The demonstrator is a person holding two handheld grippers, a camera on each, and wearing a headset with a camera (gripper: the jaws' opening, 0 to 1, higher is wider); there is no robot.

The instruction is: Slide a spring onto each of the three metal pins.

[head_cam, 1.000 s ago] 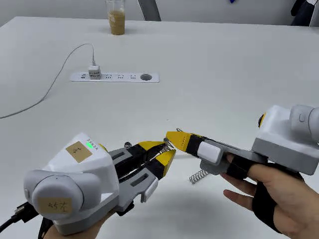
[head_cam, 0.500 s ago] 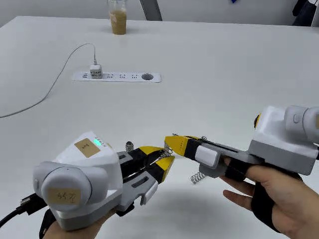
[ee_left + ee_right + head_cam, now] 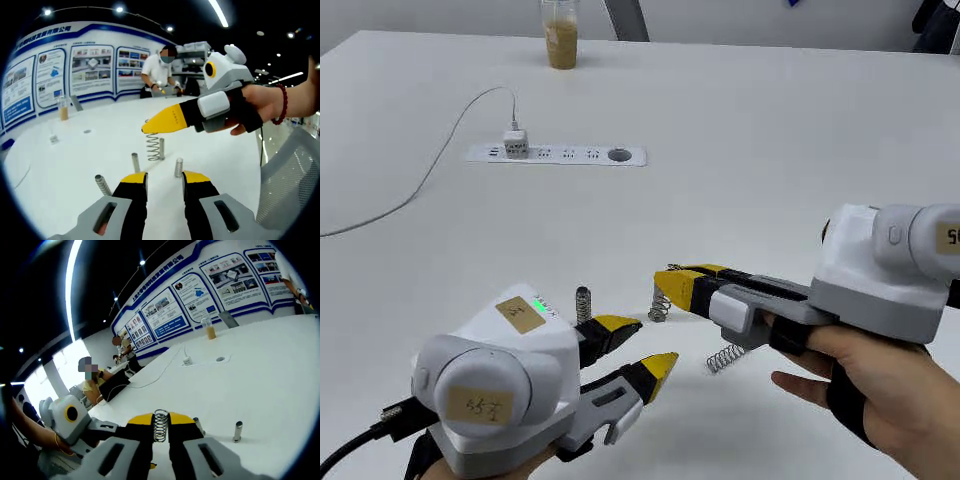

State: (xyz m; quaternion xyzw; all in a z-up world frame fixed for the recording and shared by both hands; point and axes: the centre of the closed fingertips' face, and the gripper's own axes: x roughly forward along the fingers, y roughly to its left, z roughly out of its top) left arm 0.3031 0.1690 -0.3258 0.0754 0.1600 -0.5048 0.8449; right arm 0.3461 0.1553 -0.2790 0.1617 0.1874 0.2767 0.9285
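My right gripper (image 3: 670,285) is shut on a spring (image 3: 660,302) that hangs upright, its lower end at the table. In the left gripper view that spring (image 3: 154,147) stands against a metal pin (image 3: 161,148); whether it goes around the pin I cannot tell. Nearer stand two bare pins (image 3: 135,162) (image 3: 178,167) and a pin wearing a spring (image 3: 103,184), which also shows upright in the head view (image 3: 583,303). My left gripper (image 3: 645,345) is open, just short of the pins, with nothing between its fingers. The right gripper view shows the spring (image 3: 160,425) in the jaws.
A loose spring (image 3: 723,357) lies on the white table under the right gripper. Farther back are a power strip (image 3: 560,155) with a charger and cable (image 3: 515,143), and a cup of brown drink (image 3: 560,35). People sit and stand beyond the table.
My left gripper has opened and drawn back from the right gripper's tip. The right gripper has lowered its spring to the table beside a pin.
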